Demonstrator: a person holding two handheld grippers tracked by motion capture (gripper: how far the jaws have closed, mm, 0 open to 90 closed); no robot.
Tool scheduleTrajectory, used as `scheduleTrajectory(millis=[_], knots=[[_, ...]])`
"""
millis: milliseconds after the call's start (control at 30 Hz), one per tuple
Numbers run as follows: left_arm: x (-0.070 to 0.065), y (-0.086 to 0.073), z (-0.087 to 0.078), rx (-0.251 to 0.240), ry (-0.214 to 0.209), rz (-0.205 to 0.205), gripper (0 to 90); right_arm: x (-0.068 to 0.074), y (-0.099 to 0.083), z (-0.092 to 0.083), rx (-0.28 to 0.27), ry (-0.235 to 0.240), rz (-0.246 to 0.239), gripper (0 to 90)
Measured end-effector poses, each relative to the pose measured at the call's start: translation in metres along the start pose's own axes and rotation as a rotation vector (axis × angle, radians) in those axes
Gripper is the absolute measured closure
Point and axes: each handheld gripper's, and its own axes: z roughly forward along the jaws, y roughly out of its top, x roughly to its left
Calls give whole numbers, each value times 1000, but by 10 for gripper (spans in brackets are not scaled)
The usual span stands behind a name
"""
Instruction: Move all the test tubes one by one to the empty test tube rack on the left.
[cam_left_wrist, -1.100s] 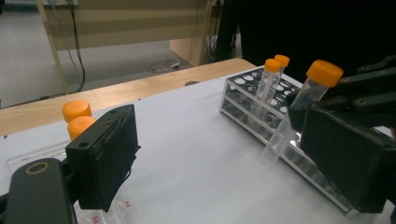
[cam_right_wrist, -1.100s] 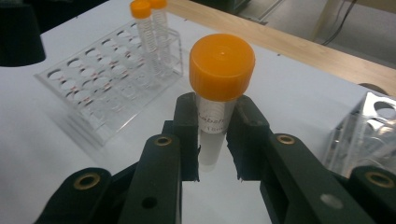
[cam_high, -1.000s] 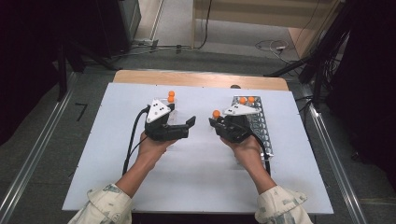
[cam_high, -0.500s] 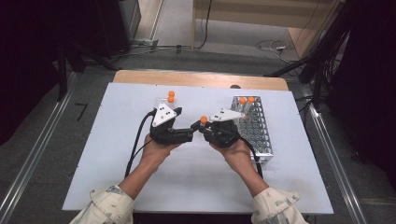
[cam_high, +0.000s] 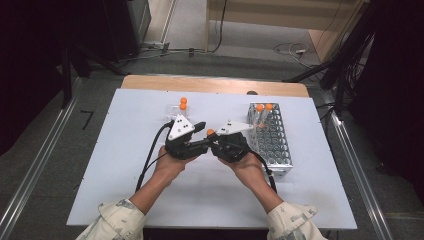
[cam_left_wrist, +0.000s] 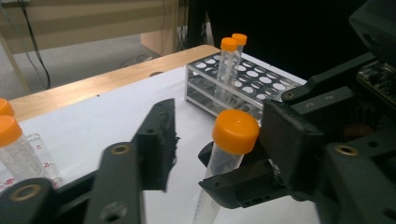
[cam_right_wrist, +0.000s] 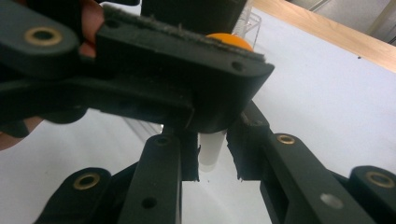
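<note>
Right gripper (cam_high: 216, 141) clamped on tube (cam_left_wrist: 219, 170) body; left gripper (cam_left_wrist: 215, 140) closing, jaws half-wide around orange cap (cam_left_wrist: 236, 131), not pressing. Light, stiff, slippery plastic; best gripped at cap.

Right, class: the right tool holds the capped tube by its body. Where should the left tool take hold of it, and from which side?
Grip the orange cap, coming in from the side opposite the right tool. It stands clear above that tool's hold on the tube, probably the only free part. The left tool has its jaws, just closing, already flanking it.
</note>
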Motion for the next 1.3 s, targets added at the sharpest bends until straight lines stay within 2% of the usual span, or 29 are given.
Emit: scheduleTrajectory(millis=[300,633,700,800,1000,1300], knots=[[-2,-2,1,3,-26,21,681,0,0,1,3,11,11,720],[-1,-1,-1,-4,-26,17,695,0,-1,1,-7,17,12,704],[1,0,-2,-11,-21,15,696,-1,-1,0,-15,25,8,643],[4,2,-5,-21,-12,9,696,-1,-1,0,-23,28,5,501],[15,7,-12,-39,24,-17,696,-4,-3,1,-34,1,16,348],[39,16,-27,-83,110,-60,696,-11,-8,0,-31,-14,48,319]])
